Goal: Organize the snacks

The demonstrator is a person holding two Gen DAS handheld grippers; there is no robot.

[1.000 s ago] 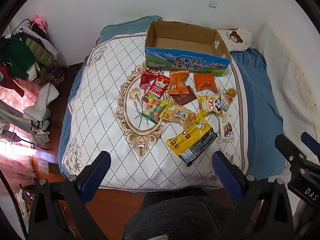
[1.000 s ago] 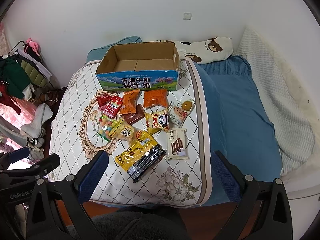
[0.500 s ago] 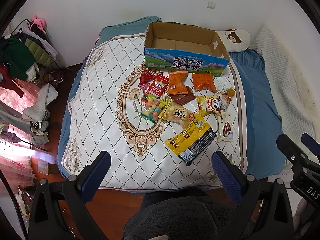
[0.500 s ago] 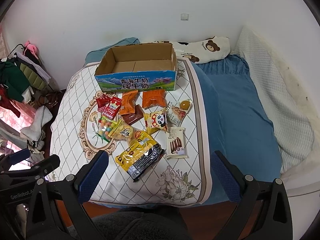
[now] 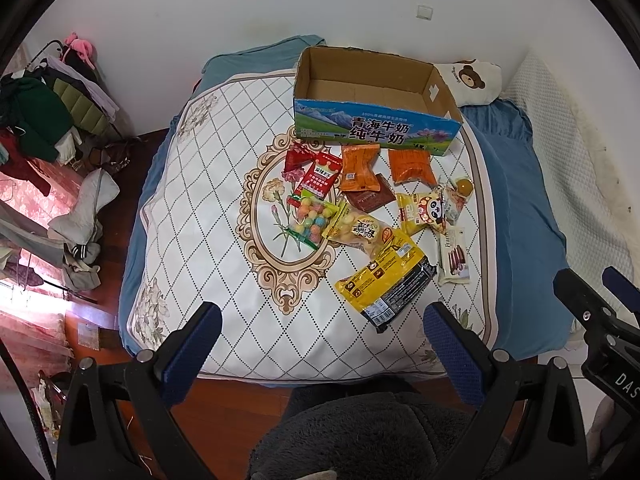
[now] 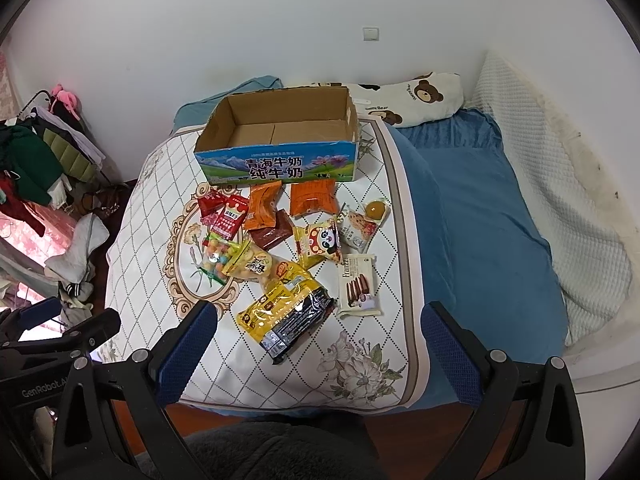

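"青海牛奶 纯牛奶" on cardboard box (image 6: 276, 168)

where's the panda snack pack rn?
The panda pack lies on the quilt, right of the brown packet, just beyond the wafer pack.

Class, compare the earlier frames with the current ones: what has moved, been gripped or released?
Nothing visibly changed: left gripper and right gripper are open and empty over the bed's near edge; the snacks lie before the empty box.

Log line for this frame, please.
stage: pre-grasp | left tool: open, empty | right tool: open, empty | open cardboard milk box: empty | snack packets: on quilt
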